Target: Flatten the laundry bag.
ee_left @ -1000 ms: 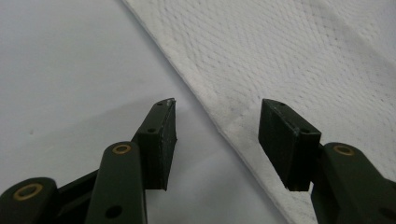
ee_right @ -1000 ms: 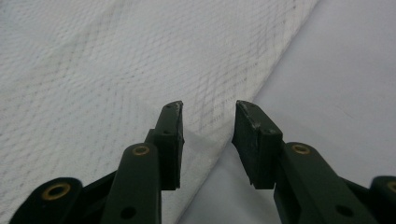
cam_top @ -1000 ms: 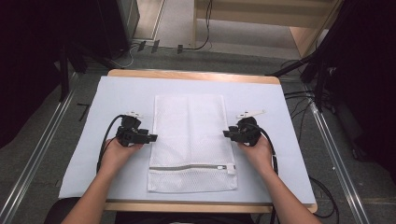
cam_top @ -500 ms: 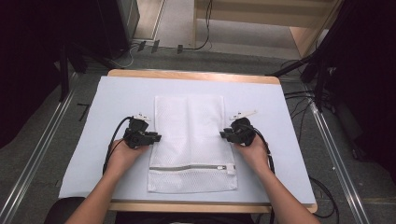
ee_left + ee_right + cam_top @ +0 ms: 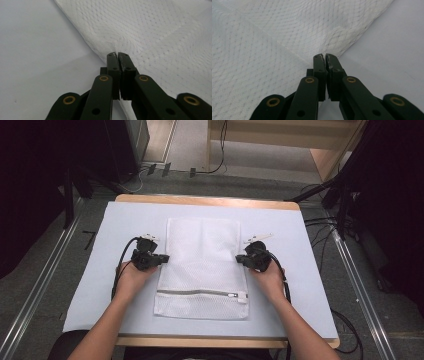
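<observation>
**Both grippers pinching the side edges of the mesh bag**

The white mesh laundry bag (image 5: 202,267) is lying flat in the middle of the pale blue mat (image 5: 100,285) covering the table, zipper (image 5: 197,293) end toward the person. It is reading as light, limp netting with no stiffness of its own; judging by the puckers at each pinch, it is going to sag and fold wherever it is unsupported. The mesh looks grippy rather than slick. The seamed side edges are the sensible holds, since they are giving a doubled layer to bite on.

The left gripper (image 5: 117,55) is sitting at the bag's left edge about halfway along, its jaws together and clamping a small gather of mesh. The right gripper (image 5: 323,57) is doing the same on the right edge, jaws together on a fold of netting.

Against the earlier high view: both pairs of jaws have just been closing, with bag edge between them. Both hands are staying roughly where they were, and the bag is lying unchanged.
</observation>
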